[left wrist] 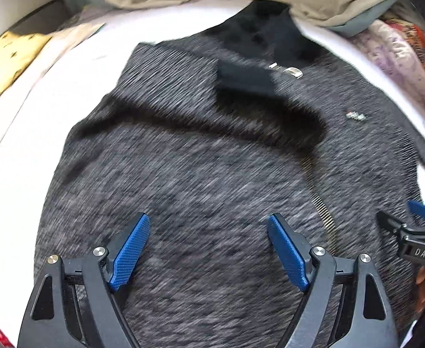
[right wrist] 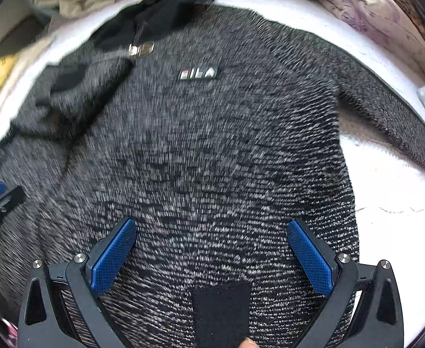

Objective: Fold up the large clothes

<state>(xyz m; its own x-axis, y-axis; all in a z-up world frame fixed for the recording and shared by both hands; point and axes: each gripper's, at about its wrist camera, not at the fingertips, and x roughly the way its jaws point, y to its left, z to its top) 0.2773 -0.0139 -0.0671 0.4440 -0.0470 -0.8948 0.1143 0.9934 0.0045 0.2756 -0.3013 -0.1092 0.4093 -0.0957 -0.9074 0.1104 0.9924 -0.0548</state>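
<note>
now | left tongs [left wrist: 208, 220] released | right tongs [right wrist: 211, 226] released | both above grey sweater [right wrist: 212, 150], flat on white bed [right wrist: 386, 208]

The left gripper [left wrist: 209, 226] points steeply downward, its two black arms splayed wide and the blue-padded fingers [left wrist: 129, 253] well apart with nothing pinched between them. The right gripper [right wrist: 212, 233] is likewise tilted steeply down, its jaws standing wide, the blue pads [right wrist: 311, 256] apart and free of any grip. Each gripper shows at the edge of the other's view: in the left wrist view the right one sits at the far right, and in the right wrist view the left one sits at the far left edge. A fingertip [right wrist: 248, 343] shows at the bottom edge of the right wrist view.
</note>
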